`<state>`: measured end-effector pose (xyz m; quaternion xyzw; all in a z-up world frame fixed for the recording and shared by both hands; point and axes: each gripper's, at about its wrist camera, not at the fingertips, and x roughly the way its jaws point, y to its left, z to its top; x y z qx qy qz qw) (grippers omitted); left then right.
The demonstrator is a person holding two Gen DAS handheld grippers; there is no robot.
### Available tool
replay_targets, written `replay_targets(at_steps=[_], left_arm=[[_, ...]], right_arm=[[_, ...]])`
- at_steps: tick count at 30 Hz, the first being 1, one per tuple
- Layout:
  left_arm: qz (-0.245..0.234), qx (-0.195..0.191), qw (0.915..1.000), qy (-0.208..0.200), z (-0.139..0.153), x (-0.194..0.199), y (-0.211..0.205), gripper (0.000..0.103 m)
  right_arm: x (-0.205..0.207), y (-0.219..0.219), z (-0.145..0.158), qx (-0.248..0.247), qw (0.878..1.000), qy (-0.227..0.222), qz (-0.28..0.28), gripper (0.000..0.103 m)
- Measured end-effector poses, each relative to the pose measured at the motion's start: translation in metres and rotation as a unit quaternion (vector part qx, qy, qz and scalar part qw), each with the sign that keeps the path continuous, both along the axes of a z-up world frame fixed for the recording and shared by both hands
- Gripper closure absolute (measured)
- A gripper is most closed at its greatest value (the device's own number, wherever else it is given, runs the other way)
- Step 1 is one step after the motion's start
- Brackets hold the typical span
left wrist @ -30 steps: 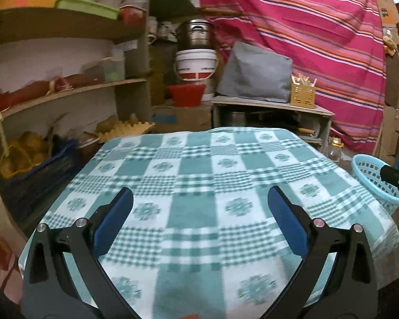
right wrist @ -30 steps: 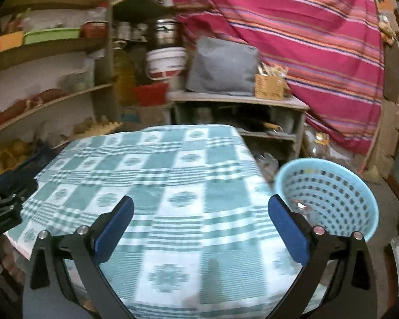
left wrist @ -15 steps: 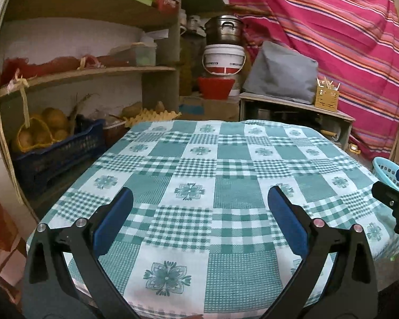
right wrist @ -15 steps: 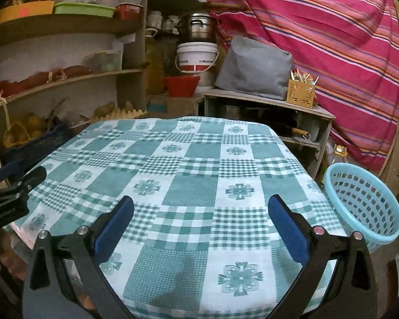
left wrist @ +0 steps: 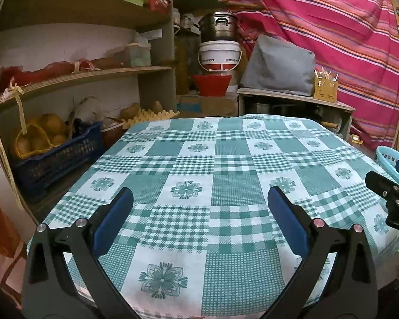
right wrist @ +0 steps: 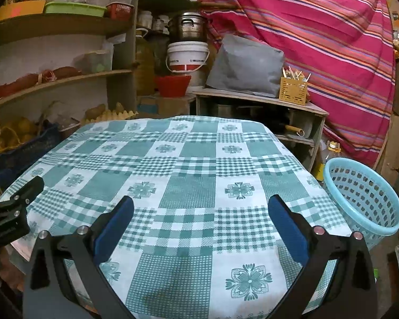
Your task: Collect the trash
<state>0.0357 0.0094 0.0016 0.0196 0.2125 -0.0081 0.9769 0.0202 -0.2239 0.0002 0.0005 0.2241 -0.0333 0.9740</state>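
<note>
Checked tabletop [left wrist: 188,159] ahead of both tongs shows no trash, left tongs [left wrist: 199,202] and right tongs [right wrist: 200,210] both gaping and empty, blue basket [right wrist: 364,194] right of right tongs; looks like search/wrap-up, next: find leftovers.

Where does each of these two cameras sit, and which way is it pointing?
Left wrist: sits on the left hand-held gripper, facing the green-and-white checked tablecloth; its open blue-padded fingers show, the right hand-held gripper at the edge.
Right wrist: sits on the right hand-held gripper, facing the same cloth; the light blue perforated plastic basket beside it.
Shared: cloth, basket, white plastic bucket.
</note>
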Motion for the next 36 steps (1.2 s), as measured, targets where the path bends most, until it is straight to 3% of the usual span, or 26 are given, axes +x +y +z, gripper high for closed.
replay_targets(at_steps=[36], left_arm=[[0.016,-0.002,0.9999,0.000,0.0001,0.0082,0.0005,0.005]], right_arm=[[0.0004,-0.0033,-0.0004,-0.012,1.000,-0.002,-0.001,0.005]])
